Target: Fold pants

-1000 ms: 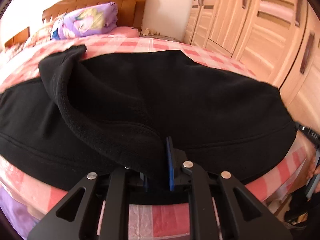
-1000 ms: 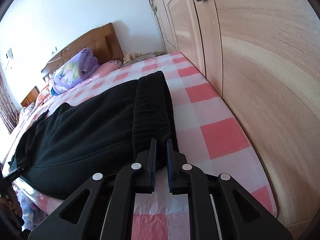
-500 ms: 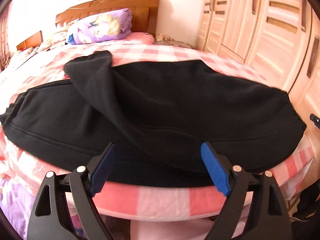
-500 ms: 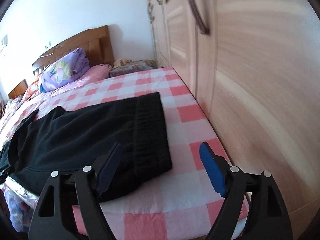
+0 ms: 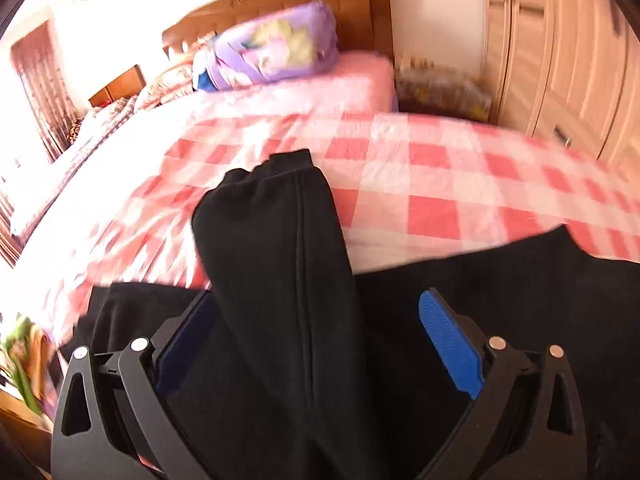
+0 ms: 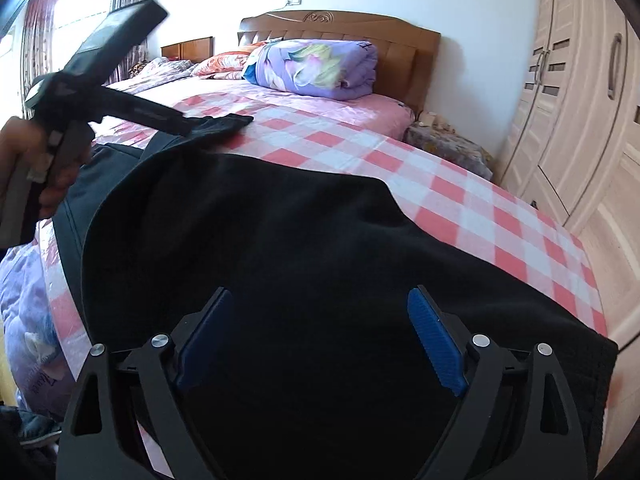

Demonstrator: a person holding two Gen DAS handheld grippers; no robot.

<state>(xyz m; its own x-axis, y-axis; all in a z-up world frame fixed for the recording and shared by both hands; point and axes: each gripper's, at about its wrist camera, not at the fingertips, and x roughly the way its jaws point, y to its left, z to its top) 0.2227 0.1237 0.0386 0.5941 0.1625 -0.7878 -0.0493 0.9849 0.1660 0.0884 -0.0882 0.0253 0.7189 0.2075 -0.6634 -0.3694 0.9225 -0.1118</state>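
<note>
— What is shown by the left wrist view?

— The left tool [image 5: 316, 344] is seen with its blue pads [image 5: 450, 346] set wide apart, nothing being clamped. A black pant leg [image 5: 276, 248] is draped up the middle between the fingers and is laid away toward the headboard [image 5: 304, 12], its cuff resting on the pink checked bed sheet [image 5: 432, 184]. More of the black pants is spread under and to either side of the tool. A purple folded quilt [image 5: 276, 52] is seen by the headboard, and a pale wardrobe [image 5: 560, 48] stands at the right. The view is blurred.

— And the right wrist view?

— The right tool [image 6: 320, 340] is likewise held spread wide, with nothing gripped. The black pants [image 6: 288, 248] are laid across the near edge of the bed, directly beneath the fingers, the waistband end lying toward the wardrobe [image 6: 580, 100]. At the upper left the left tool [image 6: 200, 126] is seen from the side, held by the left hand [image 6: 32, 168], its tip over the far cuff; whether cloth is touched there cannot be told. The quilt [image 6: 316, 66] is seen against the headboard [image 6: 340, 24].
</note>
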